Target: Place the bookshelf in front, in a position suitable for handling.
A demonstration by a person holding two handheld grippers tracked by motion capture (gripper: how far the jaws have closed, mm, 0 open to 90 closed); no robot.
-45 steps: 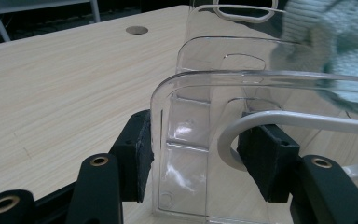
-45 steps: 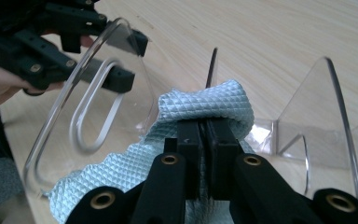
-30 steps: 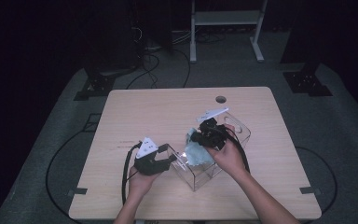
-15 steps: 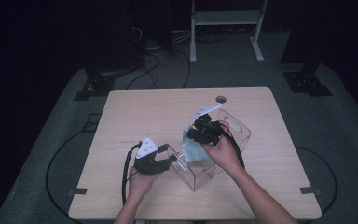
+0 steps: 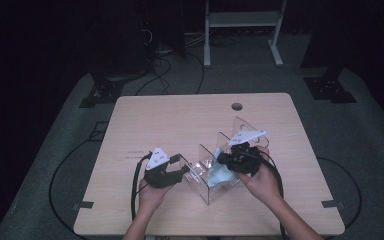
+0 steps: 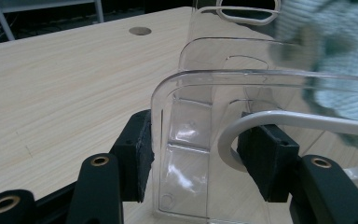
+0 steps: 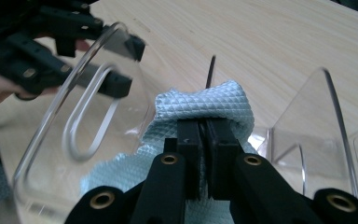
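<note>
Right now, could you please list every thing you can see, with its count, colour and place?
Table: one, light wood, centre of the floor.
Box: one, clear plastic with dividers, front right part of the table.
Cloth: one, pale blue, inside the box.
Cable hole: one, dark, back of the table.
Stand: one, white, behind the table.
Left gripper: one, black, jaws around the box's end wall.
Right gripper: one, black, pinching the cloth.

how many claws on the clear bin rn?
2. Left claw grips the bin wall at its left end; right claw is inside it, shut on the cloth.
</note>
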